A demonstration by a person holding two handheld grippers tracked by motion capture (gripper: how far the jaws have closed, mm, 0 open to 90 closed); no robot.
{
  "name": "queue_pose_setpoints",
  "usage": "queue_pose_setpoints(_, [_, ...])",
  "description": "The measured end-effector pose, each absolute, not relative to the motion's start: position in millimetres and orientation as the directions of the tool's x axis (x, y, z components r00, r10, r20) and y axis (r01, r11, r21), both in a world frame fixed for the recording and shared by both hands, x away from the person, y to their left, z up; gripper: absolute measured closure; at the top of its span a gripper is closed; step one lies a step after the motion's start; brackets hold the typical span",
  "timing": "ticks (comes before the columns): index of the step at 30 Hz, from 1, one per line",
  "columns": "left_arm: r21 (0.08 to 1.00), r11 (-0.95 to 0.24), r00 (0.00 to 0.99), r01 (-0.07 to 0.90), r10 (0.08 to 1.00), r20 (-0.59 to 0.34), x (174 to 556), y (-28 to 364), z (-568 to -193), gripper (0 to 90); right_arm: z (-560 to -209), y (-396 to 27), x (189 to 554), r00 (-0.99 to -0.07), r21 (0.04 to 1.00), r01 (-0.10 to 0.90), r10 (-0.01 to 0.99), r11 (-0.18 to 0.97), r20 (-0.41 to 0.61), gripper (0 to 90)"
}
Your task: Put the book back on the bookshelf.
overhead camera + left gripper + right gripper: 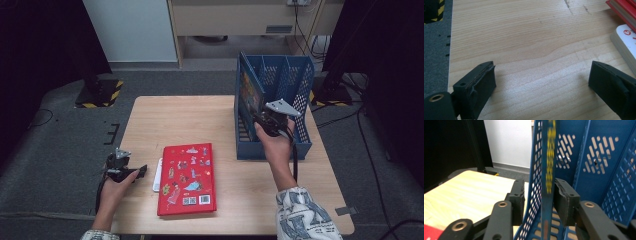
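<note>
High view: right tongs (264,120) at the blue rack (300,145), where a book (248,90) stands upright at its 9 o'clock wall; left tongs (142,170) rest open beside the red book (187,177)

Left gripper view: jaws wide apart over the bare surface (529,45)

Right gripper view: jaws loosely straddle the rack wall and the upright spine, not pressing

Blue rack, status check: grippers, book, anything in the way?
Right gripper open, straddling the rack wall and upright book. Left gripper open over bare table. Red book lies flat, waiting.

Book (186,178) left of rack (274,147) on table (165,117).
</note>
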State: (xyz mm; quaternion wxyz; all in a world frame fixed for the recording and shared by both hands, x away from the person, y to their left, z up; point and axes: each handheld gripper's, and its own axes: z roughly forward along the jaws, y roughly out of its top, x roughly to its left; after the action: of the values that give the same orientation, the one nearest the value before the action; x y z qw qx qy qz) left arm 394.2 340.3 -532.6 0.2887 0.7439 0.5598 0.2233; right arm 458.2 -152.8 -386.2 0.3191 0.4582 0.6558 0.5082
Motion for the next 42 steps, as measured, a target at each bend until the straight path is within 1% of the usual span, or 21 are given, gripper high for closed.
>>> queue_pose_setpoints(5, [0.679,-0.207,0.273,0.704,0.962,0.009,394,340,-533,6.1,-392,-156,452,-0.384,0.957,0.279,0.923,0.076,0.039,68.0])
queue_pose_setpoints(8, [0.680,-0.206,0.273,0.704,0.962,0.009,394,340,-533,6.0,-393,-159,450,-0.387,0.956,0.284,0.921,0.078,0.040,72.9])
queue_pose_setpoints(12, [0.679,-0.207,0.273,0.704,0.962,0.009,394,340,-533,6.1,-392,-158,449,-0.390,0.956,0.282,0.920,0.077,0.041,75.0])
queue_pose_setpoints(24, [0.679,-0.207,0.274,0.705,0.962,0.009,395,340,-532,6.1,-391,-144,448,-0.418,0.955,0.279,0.908,0.103,0.024,73.8])
queue_pose_setpoints(42, [0.678,-0.207,0.274,0.706,0.962,0.009,395,341,-532,6.2,-390,-127,451,-0.422,0.956,0.269,0.906,0.120,0.005,72.2])
